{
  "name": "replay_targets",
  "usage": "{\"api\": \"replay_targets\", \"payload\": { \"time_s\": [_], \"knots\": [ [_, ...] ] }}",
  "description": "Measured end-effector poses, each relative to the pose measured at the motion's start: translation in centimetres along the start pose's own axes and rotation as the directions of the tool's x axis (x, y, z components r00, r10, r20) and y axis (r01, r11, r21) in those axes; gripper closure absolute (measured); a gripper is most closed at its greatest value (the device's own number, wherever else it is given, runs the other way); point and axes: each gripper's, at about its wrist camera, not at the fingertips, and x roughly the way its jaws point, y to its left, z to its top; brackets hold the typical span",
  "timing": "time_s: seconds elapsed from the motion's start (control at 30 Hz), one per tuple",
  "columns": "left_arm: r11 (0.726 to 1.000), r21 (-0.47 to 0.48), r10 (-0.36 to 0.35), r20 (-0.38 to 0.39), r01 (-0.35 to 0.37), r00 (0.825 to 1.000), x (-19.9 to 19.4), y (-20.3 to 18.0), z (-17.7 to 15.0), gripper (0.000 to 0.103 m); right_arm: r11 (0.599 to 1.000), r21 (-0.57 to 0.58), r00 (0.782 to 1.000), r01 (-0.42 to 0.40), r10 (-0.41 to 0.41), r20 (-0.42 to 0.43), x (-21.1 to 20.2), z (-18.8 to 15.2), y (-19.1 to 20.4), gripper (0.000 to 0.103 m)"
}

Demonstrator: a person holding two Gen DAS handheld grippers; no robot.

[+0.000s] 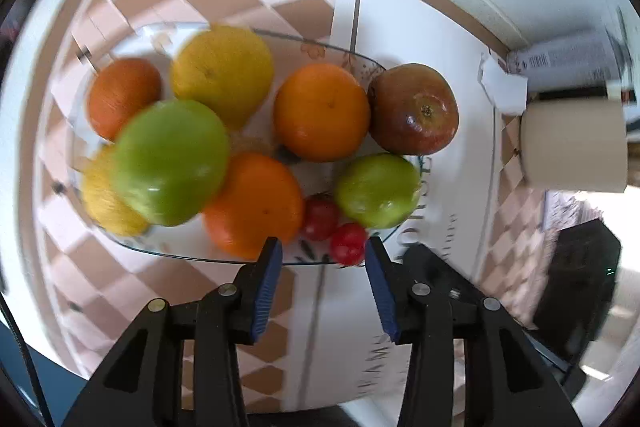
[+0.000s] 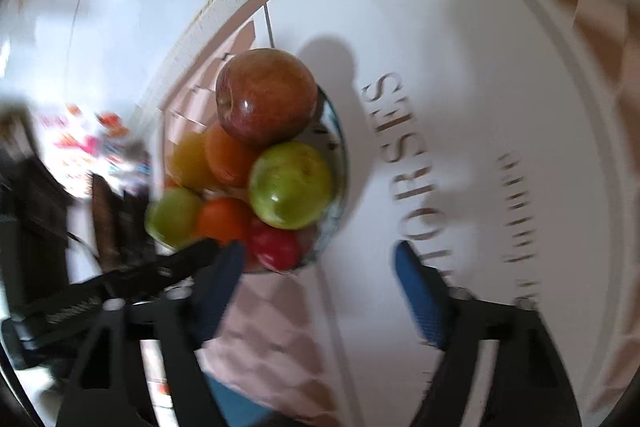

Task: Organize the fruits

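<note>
Fruit sits heaped on a glass dish on the worktop, apples, oranges and lemons crowding each other, so any pick likely disturbs neighbours. Left gripper hovers wide and empty at the near rim beside two small red fruits; right gripper, also wide and empty, hangs nearby. A paper roll stands well apart

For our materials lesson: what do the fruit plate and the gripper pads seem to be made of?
Fruit plate: apparently clear glass, glossy; the checked cloth shows through it, with printed flowers near its rim. Gripper pads: blue, matte, finely ribbed, probably rubber or soft plastic.
</note>
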Motion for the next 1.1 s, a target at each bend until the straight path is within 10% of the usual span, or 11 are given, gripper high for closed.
{"api": "replay_targets", "payload": {
  "time_s": [0.1,0.3,0.77,1.1],
  "knots": [
    [0.991,0.076,0.110,0.059,-0.114,0.992,-1.5,0.0,-1.3,0.059,0.984,-0.111,0.990,0.139,-0.136,0.034,-1.2,-0.8,1.7,0.013],
    [0.956,0.114,0.254,0.143,-0.270,0.957,-3.7,1.9,-3.7,0.015,0.922,-0.252,0.955,0.295,-0.274,0.117,-3.0,-2.6,5.1,0.009],
    [0.938,0.089,0.284,0.349,-0.334,0.893,-11.2,4.1,-9.0,0.014,0.905,-0.252,0.923,0.344,-0.276,0.268,-8.5,-8.3,10.0,0.006],
    [0.928,0.134,0.242,0.490,-0.347,0.837,-17.0,4.7,-17.3,0.014,0.897,-0.204,0.861,0.393,-0.281,0.424,-15.4,-17.7,12.4,0.006]
  ]
}}
